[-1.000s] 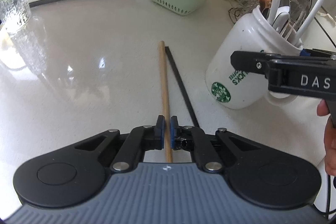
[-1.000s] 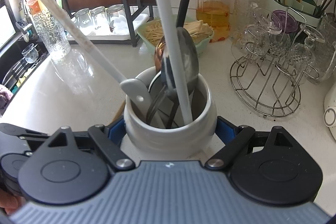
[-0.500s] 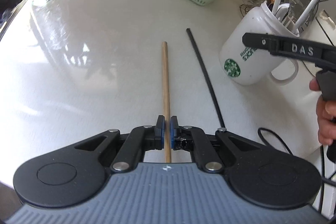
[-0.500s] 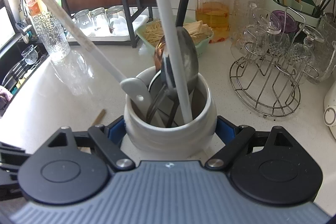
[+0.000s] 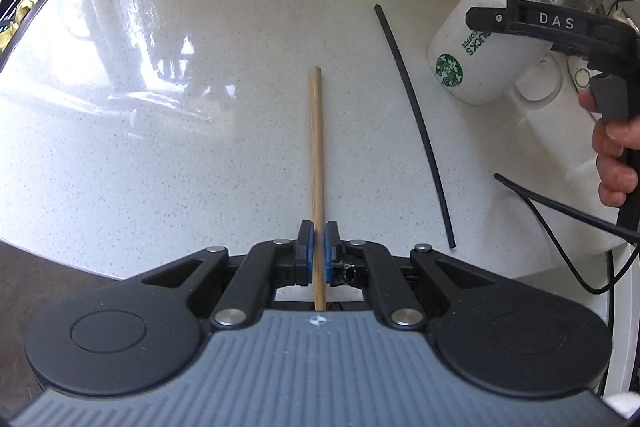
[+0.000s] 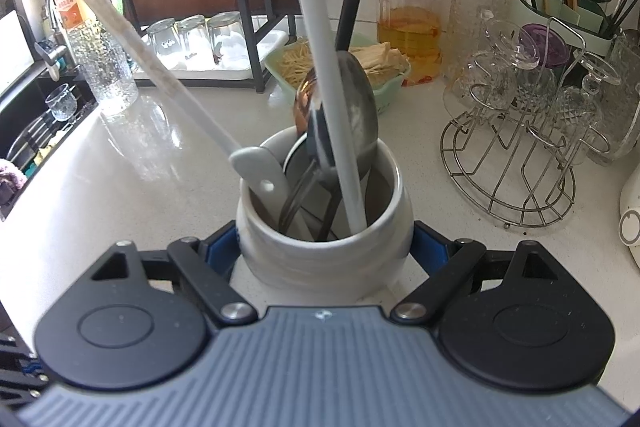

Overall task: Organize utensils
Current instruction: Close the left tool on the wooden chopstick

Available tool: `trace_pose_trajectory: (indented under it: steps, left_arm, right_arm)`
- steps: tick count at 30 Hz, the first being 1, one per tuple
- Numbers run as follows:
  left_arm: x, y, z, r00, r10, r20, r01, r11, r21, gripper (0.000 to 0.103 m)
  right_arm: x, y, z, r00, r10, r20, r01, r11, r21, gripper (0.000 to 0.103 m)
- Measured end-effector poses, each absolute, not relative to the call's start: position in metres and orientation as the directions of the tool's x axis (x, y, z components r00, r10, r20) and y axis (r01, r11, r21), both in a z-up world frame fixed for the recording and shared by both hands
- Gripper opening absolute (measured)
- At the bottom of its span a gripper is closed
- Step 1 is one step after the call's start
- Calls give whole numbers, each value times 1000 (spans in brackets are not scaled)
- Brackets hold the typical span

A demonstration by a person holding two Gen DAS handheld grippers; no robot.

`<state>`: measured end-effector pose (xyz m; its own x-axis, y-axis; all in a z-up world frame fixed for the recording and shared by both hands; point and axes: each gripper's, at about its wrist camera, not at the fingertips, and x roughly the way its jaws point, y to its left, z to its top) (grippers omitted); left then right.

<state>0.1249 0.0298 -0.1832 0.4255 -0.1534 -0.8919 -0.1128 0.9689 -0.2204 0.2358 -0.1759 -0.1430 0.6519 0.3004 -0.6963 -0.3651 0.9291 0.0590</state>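
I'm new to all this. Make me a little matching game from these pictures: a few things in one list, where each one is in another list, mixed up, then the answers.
Things:
1. wooden chopstick
2. black chopstick
3. white mug
4. toothpicks

Places:
A. lying loose on the counter
B. in the green basket
C. pinched in the left gripper
D. clamped in the right gripper, full of utensils

Pairs: 1-C, 2-A, 3-D, 4-B
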Motion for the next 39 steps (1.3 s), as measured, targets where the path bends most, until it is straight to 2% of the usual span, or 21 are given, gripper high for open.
trace_pose_trajectory:
  steps: [9,11,13,18,39]
  left_arm:
    - [141,30,-180,387,-168,-907,-73,975,-212,7]
    - [148,32,-179,383,-176,-907,-71,973,-219,12]
    - [154,35,-176,389,-184,-902,-61,972,-225,21]
    - [184,37,-173,413,-166,-896,-25,981,-193,27]
    - [239,25,-182,396,-135,-908,124,988,-93,25]
  right_arm:
    - [234,-175,-143,665,287,-690,-334,940,69,91]
    - [233,-175,-144,668,280,-690,-324,943,69,91]
    - [233,-174,-144,668,274,-691,-319,946,67,91]
    - [231,-171,-143,669,259,-697,-301,951,64,91]
    - [221,-167,-143,674,224,-704,-257,964,61,91]
